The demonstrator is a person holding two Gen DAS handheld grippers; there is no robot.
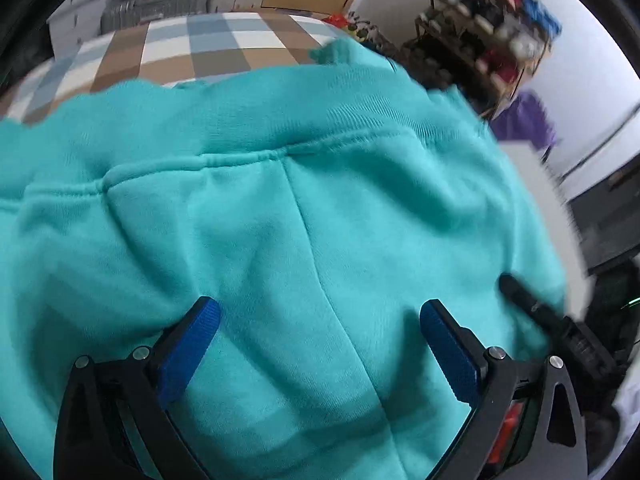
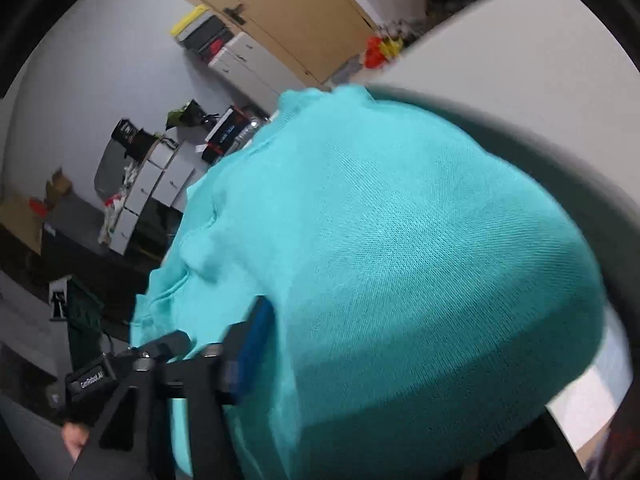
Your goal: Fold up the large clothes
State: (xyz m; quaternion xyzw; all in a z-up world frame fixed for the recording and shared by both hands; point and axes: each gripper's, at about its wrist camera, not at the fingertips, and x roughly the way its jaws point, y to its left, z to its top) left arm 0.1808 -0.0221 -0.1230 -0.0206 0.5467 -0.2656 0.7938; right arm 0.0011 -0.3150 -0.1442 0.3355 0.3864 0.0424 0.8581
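Nearest the left wrist lens, the left gripper (image 1: 320, 320) is seen with its two blue pads (image 1: 192, 348) spread wide, nothing pinched between them. The turquoise sweatshirt (image 1: 280, 200) is spread directly beneath and ahead of this claw, its seams and ribbed band running across the view; whether the pads are touching the cloth cannot be told. Beyond the garment, a checked cover (image 1: 208, 44) is visible, and a cluttered rack (image 1: 488, 32) is seen at the upper right (blurred).

In the right wrist view, only one blue pad (image 2: 256, 344) of the right gripper (image 2: 264, 348) is shown, laid against the edge of the sweatshirt (image 2: 400, 260); the other finger is hidden by the cloth, so the state of this claw cannot be told. The fabric is bulged up close to the lens, to the right of the pad. A white surface (image 2: 520, 80) is seen behind it.
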